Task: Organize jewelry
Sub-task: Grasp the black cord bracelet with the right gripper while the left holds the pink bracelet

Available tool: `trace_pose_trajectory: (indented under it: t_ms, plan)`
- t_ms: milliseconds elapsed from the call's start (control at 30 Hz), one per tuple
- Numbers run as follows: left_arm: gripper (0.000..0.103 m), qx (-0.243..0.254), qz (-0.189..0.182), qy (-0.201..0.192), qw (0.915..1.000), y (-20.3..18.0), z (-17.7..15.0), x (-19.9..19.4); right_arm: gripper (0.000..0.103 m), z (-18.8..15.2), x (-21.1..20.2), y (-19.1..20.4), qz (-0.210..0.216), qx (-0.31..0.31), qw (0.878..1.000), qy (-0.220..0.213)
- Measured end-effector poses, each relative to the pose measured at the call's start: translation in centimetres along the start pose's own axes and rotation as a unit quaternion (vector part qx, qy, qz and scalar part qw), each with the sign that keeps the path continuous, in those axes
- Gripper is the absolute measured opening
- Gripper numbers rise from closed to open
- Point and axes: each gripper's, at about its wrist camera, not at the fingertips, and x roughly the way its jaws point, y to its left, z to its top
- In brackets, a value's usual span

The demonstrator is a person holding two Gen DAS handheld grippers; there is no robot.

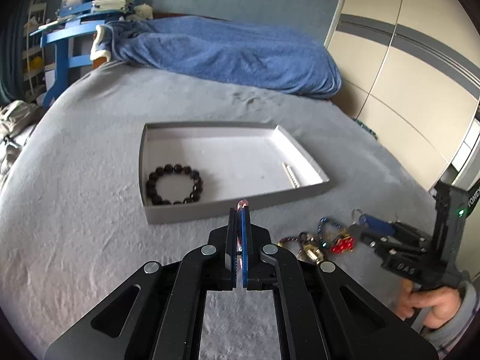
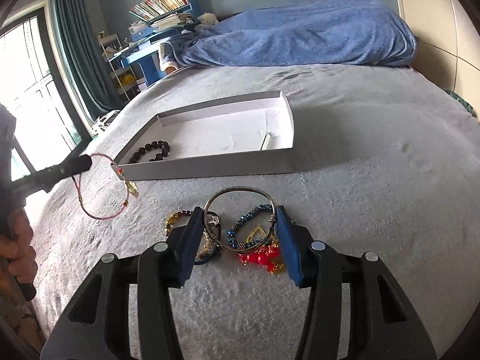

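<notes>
My left gripper (image 1: pixel 239 210) is shut on a thin red string bracelet (image 2: pixel 99 214) with a gold charm, which dangles from its tip (image 2: pixel 81 162) above the grey bed cover, left of the tray. My right gripper (image 2: pixel 239 211) has its blue pads pressed on either side of a silver metal bangle (image 2: pixel 240 190), just over the jewelry pile. In the pile lie a blue beaded bracelet (image 2: pixel 255 210), a red beaded piece (image 2: pixel 258 258) and a gold-and-dark bead bracelet (image 2: pixel 174 219). The shallow grey tray (image 1: pixel 210 210) holds a black bead bracelet (image 1: pixel 153 180) and a small white beaded strip (image 1: pixel 291 174).
The grey bed cover (image 1: pixel 90 210) stretches around the tray. A rumpled blue blanket (image 1: pixel 225 51) lies at the far end. A wardrobe (image 1: pixel 405 60) stands on the right, a blue desk (image 1: pixel 66 39) and a window (image 2: pixel 30 75) on the left. A person's hand (image 1: pixel 426 303) holds the right gripper.
</notes>
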Motion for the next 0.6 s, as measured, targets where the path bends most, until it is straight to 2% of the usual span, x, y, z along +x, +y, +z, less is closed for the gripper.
trace_pose_trajectory:
  t_ms: [333,600]
  plan:
    - [0.003,0.021,-0.003,-0.019,0.9996,-0.6,2.7,-0.6,0.048,2.0,1.1,1.8,0.014,-0.015,1.000,-0.007]
    - [0.003,0.004,-0.006,-0.025,0.9997,0.3,4.9,0.6,0.048,4.5,2.7,2.6,0.016,-0.043,0.999,-0.006]
